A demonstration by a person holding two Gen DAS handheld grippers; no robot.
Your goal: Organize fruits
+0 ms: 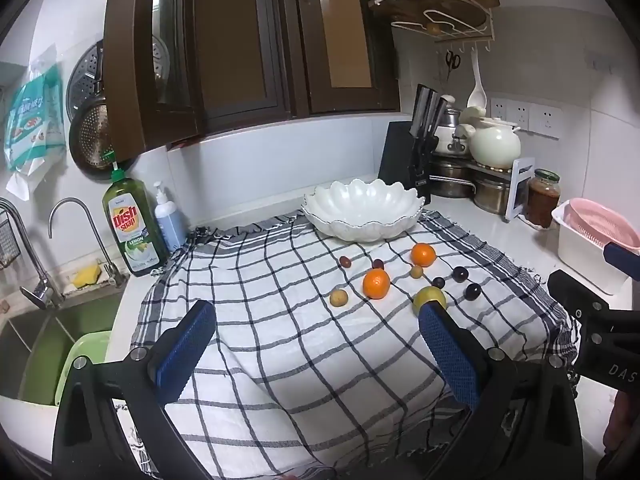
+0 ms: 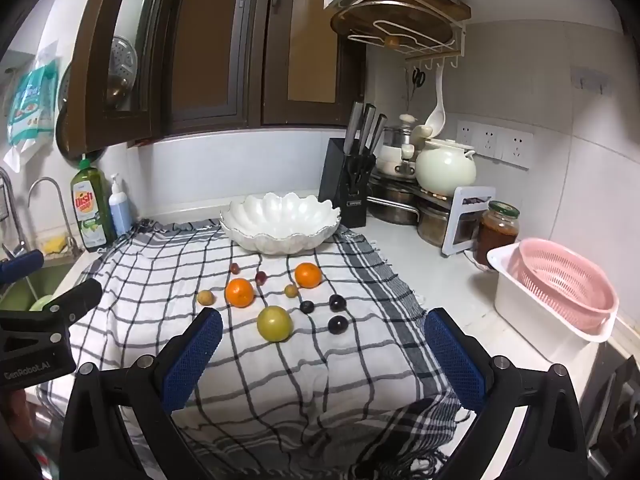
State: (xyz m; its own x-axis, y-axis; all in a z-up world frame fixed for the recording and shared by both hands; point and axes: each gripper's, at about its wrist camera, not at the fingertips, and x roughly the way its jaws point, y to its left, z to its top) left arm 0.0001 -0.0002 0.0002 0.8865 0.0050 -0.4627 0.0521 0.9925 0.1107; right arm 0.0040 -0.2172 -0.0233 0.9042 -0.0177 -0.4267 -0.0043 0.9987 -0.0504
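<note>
Both jaws wide and empty, my left gripper (image 1: 316, 338) and right gripper (image 2: 324, 346) hover over the checked cloth (image 2: 280, 360), where oranges, grapes and a yellow-green round fruit (image 2: 274, 323) lie loose; white scalloped ceramic bowl (image 2: 280, 220) unfilled, sorting not yet begun.

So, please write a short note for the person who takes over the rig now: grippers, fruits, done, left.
Left gripper: open, empty, above the checked cloth.
Right gripper: open, empty, facing the green fruit.
Fruits: two oranges, the green fruit, small brown and dark ones, all loose on the cloth.
White scalloped bowl: behind the fruits; no fruit seen inside.
Done: nothing.
Left: every fruit, probably into the bowl.
</note>
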